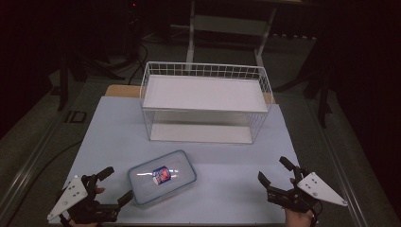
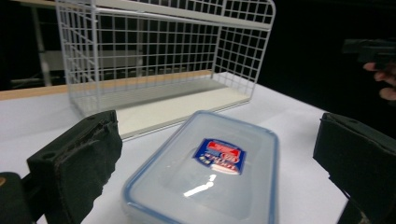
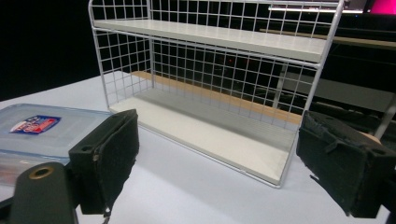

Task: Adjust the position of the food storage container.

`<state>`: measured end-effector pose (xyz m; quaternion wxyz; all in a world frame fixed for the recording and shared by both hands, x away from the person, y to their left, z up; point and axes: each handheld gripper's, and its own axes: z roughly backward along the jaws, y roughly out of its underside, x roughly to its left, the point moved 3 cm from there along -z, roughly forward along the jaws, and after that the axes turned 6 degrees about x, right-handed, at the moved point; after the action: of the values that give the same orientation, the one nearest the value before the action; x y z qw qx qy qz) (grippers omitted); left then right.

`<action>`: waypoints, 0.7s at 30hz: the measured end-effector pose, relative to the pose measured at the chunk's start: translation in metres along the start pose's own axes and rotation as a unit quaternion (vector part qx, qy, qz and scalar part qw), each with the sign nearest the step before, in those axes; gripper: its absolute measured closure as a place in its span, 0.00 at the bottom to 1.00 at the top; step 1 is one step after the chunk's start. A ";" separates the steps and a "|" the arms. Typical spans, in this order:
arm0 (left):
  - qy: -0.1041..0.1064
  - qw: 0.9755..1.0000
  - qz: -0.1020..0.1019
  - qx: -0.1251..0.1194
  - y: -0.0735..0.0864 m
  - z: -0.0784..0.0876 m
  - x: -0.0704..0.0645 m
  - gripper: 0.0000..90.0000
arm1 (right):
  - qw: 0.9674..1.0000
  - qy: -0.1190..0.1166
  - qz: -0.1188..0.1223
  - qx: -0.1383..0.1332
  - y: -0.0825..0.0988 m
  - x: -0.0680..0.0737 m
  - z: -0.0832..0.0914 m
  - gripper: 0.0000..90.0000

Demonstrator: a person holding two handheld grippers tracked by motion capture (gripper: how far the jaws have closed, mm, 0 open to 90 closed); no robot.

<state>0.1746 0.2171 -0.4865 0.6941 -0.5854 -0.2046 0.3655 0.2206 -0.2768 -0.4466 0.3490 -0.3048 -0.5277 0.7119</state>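
At the far middle of the pale table (image 1: 118,132) we see the largest thing, a white wire rack (image 1: 205,101) with two shelves, its open front facing us. Wide bare table runs along its left side and a narrower strip along its right, and a broad band of surface separates its lower shelf from the near things. Nearer, left of centre, a clear lidded container (image 1: 162,177) with blue trim and a red-and-blue label lies flat, well apart from the rack.

At the near left corner our left gripper (image 1: 111,184) sits with jaws spread wide, holding nothing; its nearer jaw tip is just beside the container's near-left corner (we cannot tell whether it touches). At the near right our right gripper (image 1: 274,172) is likewise released and empty, with open table between it and the container.

From the left gripper view the container fills the gap between the jaws, and the label's lettering is blurred. The right gripper view looks into the rack's lower shelf, both shelves bare.
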 end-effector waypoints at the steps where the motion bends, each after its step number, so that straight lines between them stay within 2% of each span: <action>1: 0.006 1.000 0.000 0.002 -0.002 0.000 0.000 0.01 | 1.000 0.001 0.002 0.000 0.000 0.001 0.000 0.14; 4: 0.003 1.000 -0.002 0.007 -0.009 0.004 0.006 0.01 | 1.000 -0.002 -0.004 -0.003 -0.002 0.002 0.000 0.14; 5: 0.004 1.000 0.003 0.009 -0.012 0.006 0.008 0.01 | 1.000 -0.003 -0.005 -0.003 -0.002 0.002 0.000 0.14; 7: 0.008 1.000 0.001 0.024 -0.015 0.008 0.013 0.01 | 1.000 -0.001 -0.003 -0.003 -0.002 0.003 0.001 0.14; 8: 0.005 0.999 -0.005 0.037 -0.015 0.009 0.015 0.01 | 1.000 -0.002 -0.003 -0.005 -0.003 0.004 0.001 0.14; 10: 0.014 0.998 -0.015 0.062 -0.015 0.012 0.020 0.01 | 1.000 -0.003 -0.005 -0.007 -0.004 0.004 0.001 0.14; 12: 0.024 0.996 -0.015 0.089 -0.014 0.015 0.026 0.01 | 1.000 -0.004 -0.009 -0.006 -0.004 0.003 0.001 0.14; 14: 0.025 0.993 -0.013 0.114 -0.012 0.017 0.033 0.02 | 1.000 -0.004 -0.011 -0.006 -0.003 0.003 0.001 0.14; 18: 0.009 0.990 -0.009 0.142 -0.003 0.021 0.047 0.12 | 1.000 -0.006 -0.013 -0.008 -0.004 0.004 0.001 0.14; 19: 0.009 0.988 -0.004 0.153 0.000 0.021 0.050 0.19 | 1.000 -0.007 -0.015 -0.008 -0.004 0.004 0.001 0.14; 20: 0.008 0.985 -0.003 0.170 0.005 0.020 0.053 0.20 | 1.000 -0.008 -0.017 -0.007 -0.004 0.003 0.001 0.14; 21: -0.004 0.982 -0.008 0.187 0.009 0.019 0.056 0.25 | 1.000 -0.009 -0.019 -0.007 -0.004 0.003 0.000 0.14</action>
<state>0.1946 0.2719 -0.4990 0.7936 -0.4422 -0.1402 0.3937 0.2192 -0.2736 -0.4433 0.3556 -0.2911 -0.5414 0.7041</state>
